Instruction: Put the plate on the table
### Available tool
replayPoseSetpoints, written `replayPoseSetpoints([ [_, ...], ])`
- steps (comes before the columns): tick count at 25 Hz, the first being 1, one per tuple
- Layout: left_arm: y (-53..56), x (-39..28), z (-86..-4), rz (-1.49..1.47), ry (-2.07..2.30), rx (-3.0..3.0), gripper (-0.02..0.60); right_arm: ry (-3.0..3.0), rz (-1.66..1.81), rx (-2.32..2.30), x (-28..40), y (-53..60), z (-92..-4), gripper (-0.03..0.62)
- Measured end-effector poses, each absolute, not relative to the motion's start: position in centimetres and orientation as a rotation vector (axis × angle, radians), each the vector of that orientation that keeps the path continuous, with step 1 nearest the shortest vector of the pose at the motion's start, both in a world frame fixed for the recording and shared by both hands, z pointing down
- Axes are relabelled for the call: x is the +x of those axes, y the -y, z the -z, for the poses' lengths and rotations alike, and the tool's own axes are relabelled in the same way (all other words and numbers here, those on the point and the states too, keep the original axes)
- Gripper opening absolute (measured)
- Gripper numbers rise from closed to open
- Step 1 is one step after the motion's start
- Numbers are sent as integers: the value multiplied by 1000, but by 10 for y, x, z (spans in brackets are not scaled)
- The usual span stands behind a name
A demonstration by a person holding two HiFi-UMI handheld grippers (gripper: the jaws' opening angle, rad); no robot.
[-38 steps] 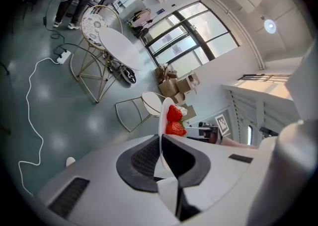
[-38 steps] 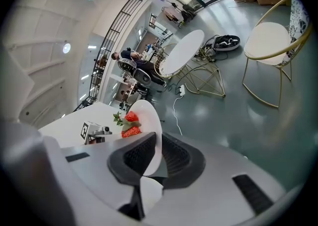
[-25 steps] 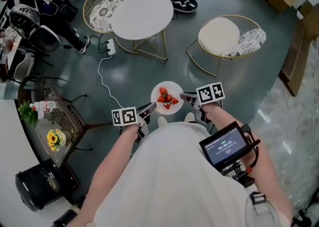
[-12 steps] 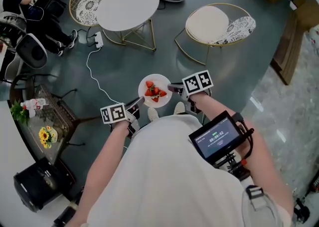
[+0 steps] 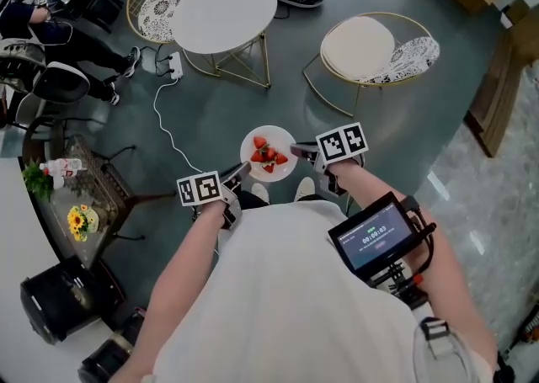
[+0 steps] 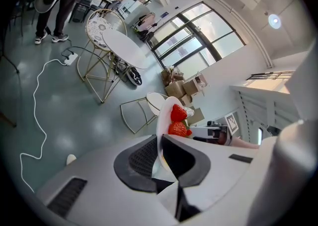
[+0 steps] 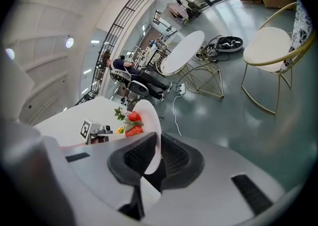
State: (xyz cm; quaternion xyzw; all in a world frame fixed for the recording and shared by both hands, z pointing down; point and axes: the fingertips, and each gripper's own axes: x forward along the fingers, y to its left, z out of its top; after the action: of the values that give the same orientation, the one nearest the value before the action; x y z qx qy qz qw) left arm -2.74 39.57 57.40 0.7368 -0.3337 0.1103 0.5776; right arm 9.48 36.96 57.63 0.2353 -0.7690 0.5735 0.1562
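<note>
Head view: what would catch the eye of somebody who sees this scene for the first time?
A white plate with red strawberries is held in the air in the middle of the view. The left hand-held gripper and the right hand-held gripper are each shut on one edge of it. Further away, at the top, a round white table stands on gold legs, with a gold-framed chair to its right.

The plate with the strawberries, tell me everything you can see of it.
The plate is small, round and white, and looks like glazed ceramic. It carries several red strawberries with green tops. It is held about level in the air over the grey floor, short of the round white table. The left gripper is shut on one side of its rim, the right gripper on the opposite side.
</note>
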Motion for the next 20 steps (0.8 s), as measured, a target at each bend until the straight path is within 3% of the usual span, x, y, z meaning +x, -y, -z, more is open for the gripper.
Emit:
replayPoseSetpoints([
  [7,-393,-44,-565,-249,807,1733,14,2216,-1633,657,78,-364,-571,18],
  [20,-280,-37,-603,-244,769,1707,15,2142,-1638,669,85,-255,-604,18],
])
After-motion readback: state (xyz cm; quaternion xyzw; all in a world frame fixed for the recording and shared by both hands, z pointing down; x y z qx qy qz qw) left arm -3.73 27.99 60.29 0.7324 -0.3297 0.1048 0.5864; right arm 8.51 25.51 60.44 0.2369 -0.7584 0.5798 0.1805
